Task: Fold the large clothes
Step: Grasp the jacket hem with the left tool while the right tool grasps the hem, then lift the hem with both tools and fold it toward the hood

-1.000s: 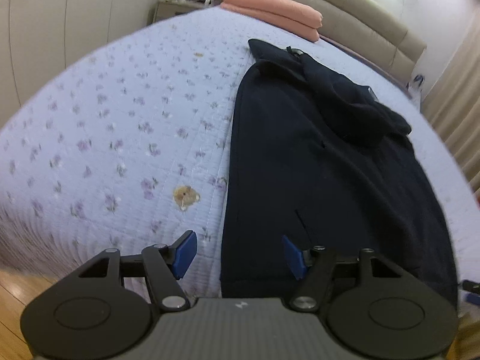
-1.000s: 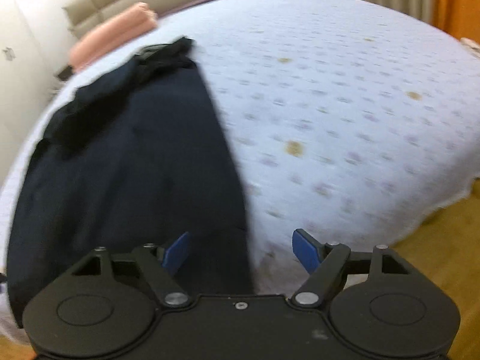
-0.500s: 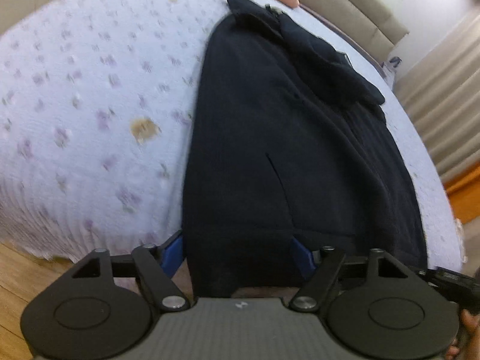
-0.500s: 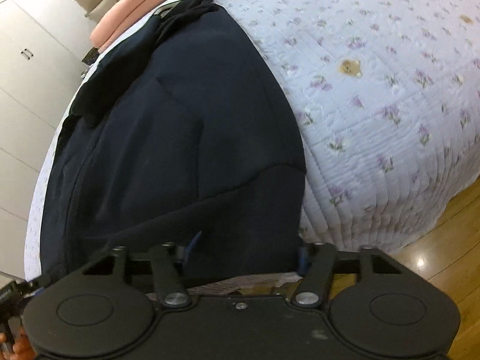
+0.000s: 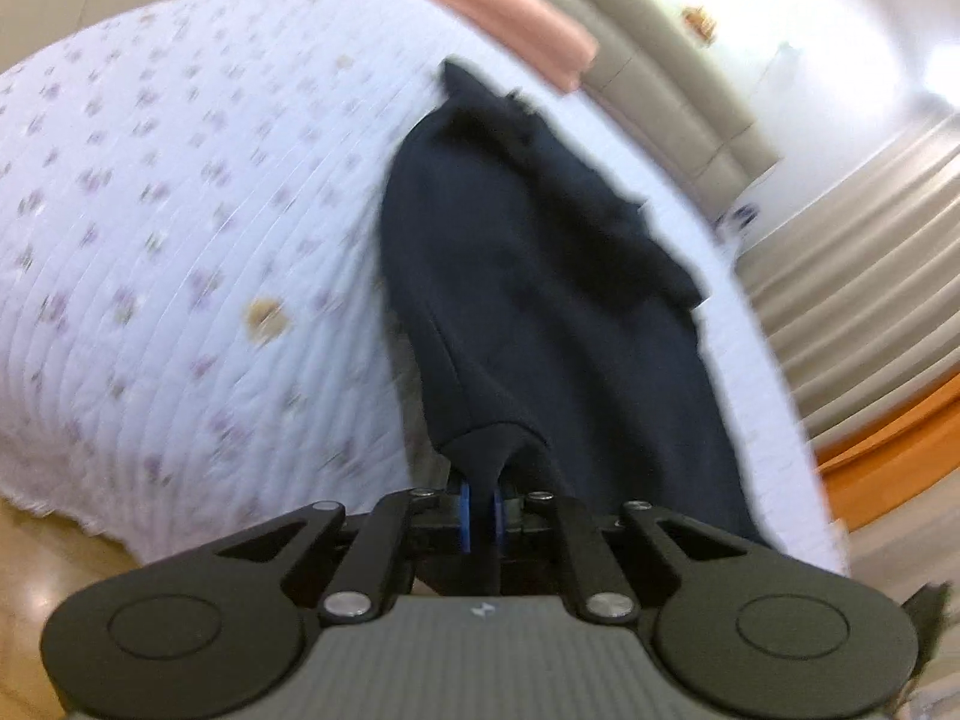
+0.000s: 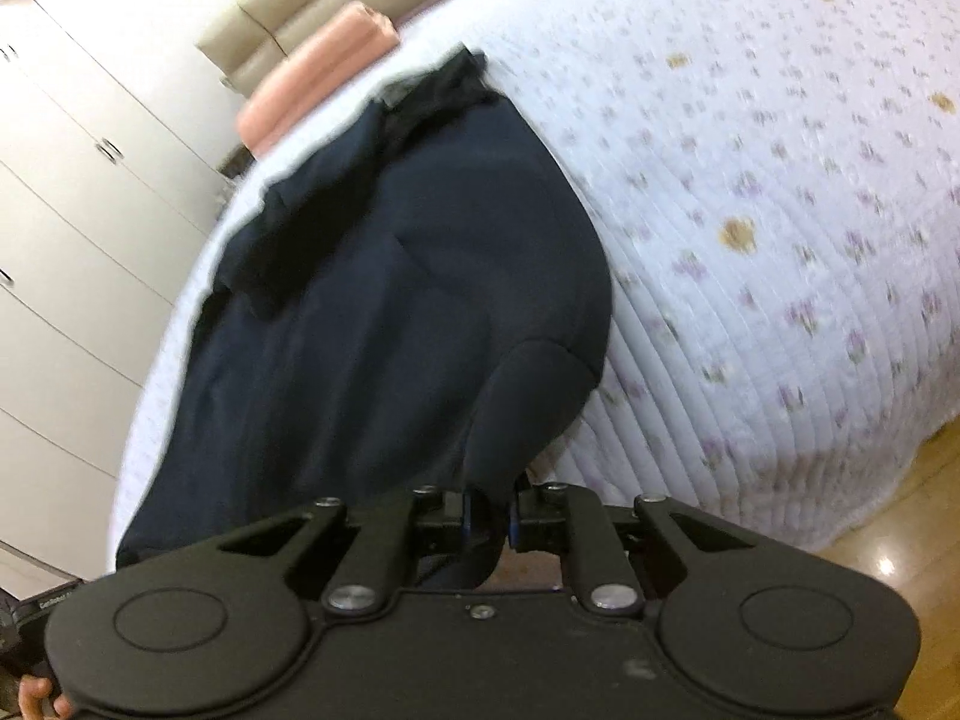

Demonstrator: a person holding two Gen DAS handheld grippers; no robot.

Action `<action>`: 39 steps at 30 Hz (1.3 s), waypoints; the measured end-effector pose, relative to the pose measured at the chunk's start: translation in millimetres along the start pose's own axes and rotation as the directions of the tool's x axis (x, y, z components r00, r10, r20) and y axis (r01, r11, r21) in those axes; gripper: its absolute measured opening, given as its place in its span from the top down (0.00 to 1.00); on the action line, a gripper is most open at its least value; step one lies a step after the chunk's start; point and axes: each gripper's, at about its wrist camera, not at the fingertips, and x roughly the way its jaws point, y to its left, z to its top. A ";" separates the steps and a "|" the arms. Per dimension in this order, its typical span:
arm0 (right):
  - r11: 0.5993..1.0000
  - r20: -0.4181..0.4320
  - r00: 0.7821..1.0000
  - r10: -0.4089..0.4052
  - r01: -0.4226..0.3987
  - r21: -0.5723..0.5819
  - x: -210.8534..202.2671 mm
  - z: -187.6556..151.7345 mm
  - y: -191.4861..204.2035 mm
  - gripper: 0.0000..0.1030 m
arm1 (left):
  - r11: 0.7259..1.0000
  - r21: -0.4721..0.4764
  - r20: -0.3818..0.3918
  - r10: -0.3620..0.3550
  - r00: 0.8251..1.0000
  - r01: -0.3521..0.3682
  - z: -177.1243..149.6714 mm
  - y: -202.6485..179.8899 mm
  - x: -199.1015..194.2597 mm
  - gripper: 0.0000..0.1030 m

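A large dark navy garment (image 5: 540, 276) lies lengthwise on the bed, its far end bunched near the headboard. My left gripper (image 5: 480, 507) is shut on the garment's near hem corner, which rises in a peak from the bed. In the right wrist view the same garment (image 6: 372, 312) fills the middle. My right gripper (image 6: 489, 519) is shut on the other near hem corner, lifted off the bed edge. The blue pads are almost hidden by cloth in both views.
The bed has a white quilt with purple flowers (image 5: 180, 210) and shows in the right wrist view too (image 6: 780, 210). A pink folded blanket (image 5: 510, 18) lies by the beige headboard (image 5: 660, 60). White wardrobes (image 6: 72, 210) stand to the left, curtains (image 5: 870, 300) to the right, wooden floor below.
Both grippers went from open above the bed edge to shut on the garment's near hem corners. The hem now lifts off the quilt.
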 end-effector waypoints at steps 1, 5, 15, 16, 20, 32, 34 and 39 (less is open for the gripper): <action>1.000 0.014 1.000 0.014 -0.014 0.005 -3.1 2.7 0.6 0.86 | 1.000 -0.004 0.016 -0.014 1.000 0.014 3.0 -3.0 -3.3 0.93; 1.000 0.003 1.000 0.007 -0.007 0.008 4.9 8.1 0.4 0.86 | 1.000 -0.007 0.017 -0.009 1.000 0.009 4.3 -4.3 0.8 0.91; 0.997 -0.068 0.997 -0.041 0.045 0.061 24.7 -0.8 -15.5 0.59 | 0.987 -0.141 -0.028 -0.083 0.996 0.078 -3.5 22.5 14.5 0.41; 0.997 -0.070 0.997 -0.029 0.035 0.075 26.4 -0.8 -16.8 0.46 | 0.986 -0.142 -0.027 -0.088 0.996 0.084 -2.2 22.5 16.5 0.41; 0.991 -0.085 0.996 0.007 0.004 0.130 39.1 1.4 -20.6 0.30 | 0.989 -0.127 -0.053 -0.089 0.995 0.081 -4.0 20.5 35.2 0.56; 0.998 0.096 0.995 0.037 -0.032 -0.054 -1.6 20.8 34.1 0.84 | 0.988 0.000 0.159 -0.153 0.975 0.155 16.7 -24.5 -5.1 0.90; 0.996 0.124 0.991 0.054 -0.044 -0.082 -5.9 30.4 43.3 0.84 | 0.985 0.013 0.196 -0.171 0.965 0.172 30.3 -36.2 -8.2 0.90; 0.989 0.180 0.978 0.106 -0.084 -0.123 2.2 69.0 55.9 0.84 | 0.979 0.044 0.274 -0.203 0.940 0.198 70.2 -61.3 4.9 0.90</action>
